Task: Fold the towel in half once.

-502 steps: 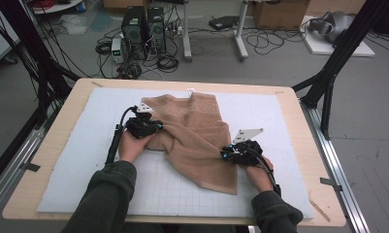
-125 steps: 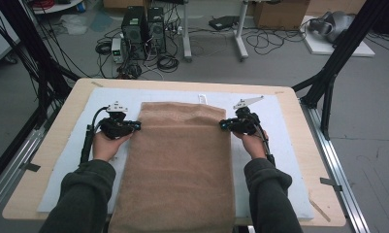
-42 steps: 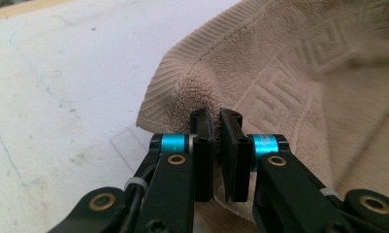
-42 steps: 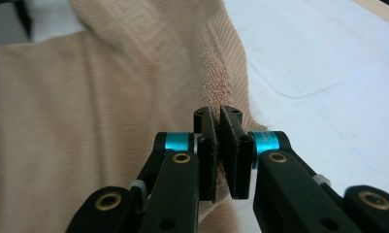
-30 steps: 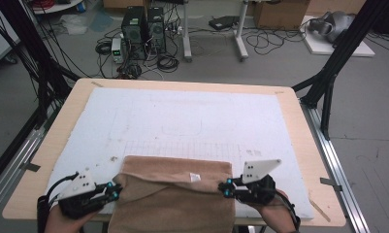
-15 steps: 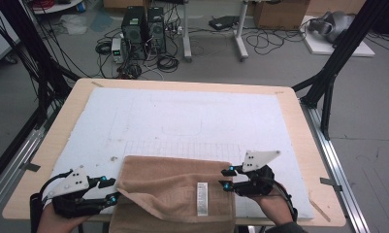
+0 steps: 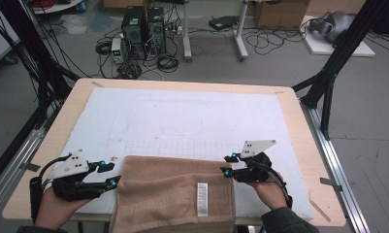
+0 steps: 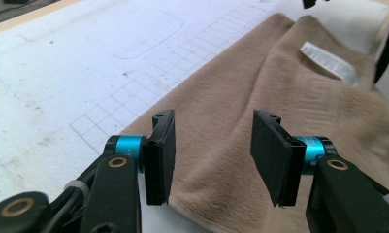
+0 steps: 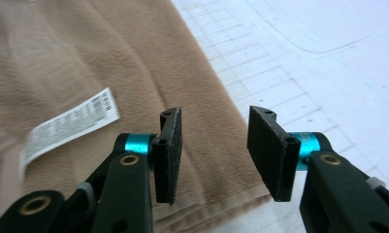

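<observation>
A tan towel point(image 7: 168, 191) lies folded at the near edge of the white gridded mat point(image 7: 182, 116), its front hanging over the table edge and a white label point(image 7: 202, 199) facing up. My left gripper point(image 7: 109, 174) sits just off the towel's left far corner, and my right gripper point(image 7: 228, 165) just off its right far corner. Both have just been opening and their pads press on nothing. In the left gripper view the jaws point(image 8: 214, 150) stand apart over the towel point(image 8: 303, 107). The right gripper point(image 9: 214, 150) hovers over the towel's edge point(image 9: 85, 58) near the label point(image 9: 71, 128).
The mat runs on beyond the towel to the wooden table's far edge point(image 7: 182, 85). Black frame posts point(image 7: 332, 63) stand at both sides. Computer towers point(image 7: 143, 24) and cables lie on the floor behind the table.
Both grippers have let go of the towel's corners, opened, and drawn a little outward. The towel's upper layer has dropped flat, with its label now lying face up.
</observation>
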Available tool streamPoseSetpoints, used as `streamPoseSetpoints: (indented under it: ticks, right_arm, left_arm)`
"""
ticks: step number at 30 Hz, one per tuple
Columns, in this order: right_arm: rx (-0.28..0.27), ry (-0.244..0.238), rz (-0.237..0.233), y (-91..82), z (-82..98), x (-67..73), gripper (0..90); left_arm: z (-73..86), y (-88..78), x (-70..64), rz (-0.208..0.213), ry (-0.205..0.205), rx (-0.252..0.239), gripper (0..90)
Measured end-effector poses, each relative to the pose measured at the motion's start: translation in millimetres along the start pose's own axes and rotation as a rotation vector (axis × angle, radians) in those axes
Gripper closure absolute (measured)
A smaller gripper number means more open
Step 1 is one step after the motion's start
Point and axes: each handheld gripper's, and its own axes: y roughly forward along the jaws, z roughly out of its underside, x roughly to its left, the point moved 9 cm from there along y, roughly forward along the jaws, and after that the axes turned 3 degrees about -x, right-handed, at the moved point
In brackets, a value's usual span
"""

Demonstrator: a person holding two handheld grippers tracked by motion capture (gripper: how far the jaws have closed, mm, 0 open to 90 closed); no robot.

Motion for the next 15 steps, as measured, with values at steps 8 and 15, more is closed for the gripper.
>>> streamPoseSetpoints:
  ticks: [8, 15]
  right_arm:
    - [0.017, 0.014, 0.039, 8.4, 2.5, -16.5, 52.4]
    - [0.033, 0.038, 0.052, 15.2, 6.4, -27.0, 50.2]
  left_arm:
    - [11.3, 42.3, 29.0, -0.037, -0.038, 0.028, 51.7]
    - [24.5, 70.2, 46.1, -0.081, -0.037, 0.105, 49.2]
